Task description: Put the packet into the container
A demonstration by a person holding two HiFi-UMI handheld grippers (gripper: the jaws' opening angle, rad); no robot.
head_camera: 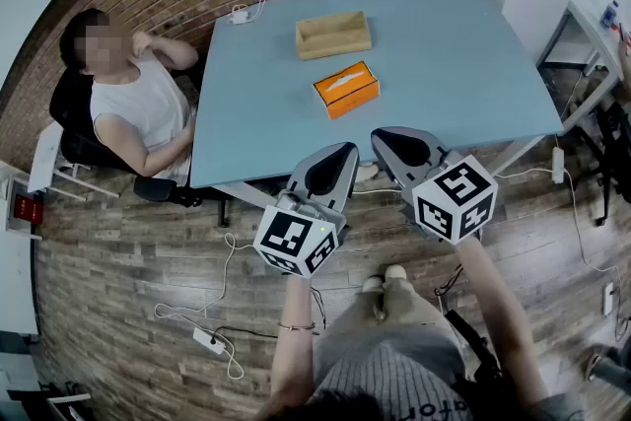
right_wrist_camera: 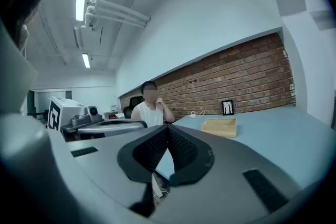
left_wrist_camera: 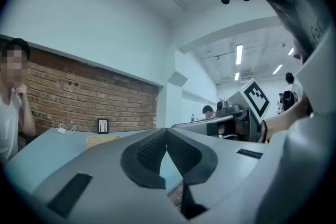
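Even cool ceiling-tube light, strong fisheye curving, dark vignetted corners, soft shadows

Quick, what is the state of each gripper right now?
Left gripper: closed, holding nothing.
Right gripper: closed, holding nothing.

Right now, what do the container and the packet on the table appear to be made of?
Container: looks like pale wood with a matte finish. The tan colour and thick, straight walls suggest it, though any grain is too small to see. Packet: orange wrapper with a white patch, perhaps plastic film or printed card. The look leaves it open.
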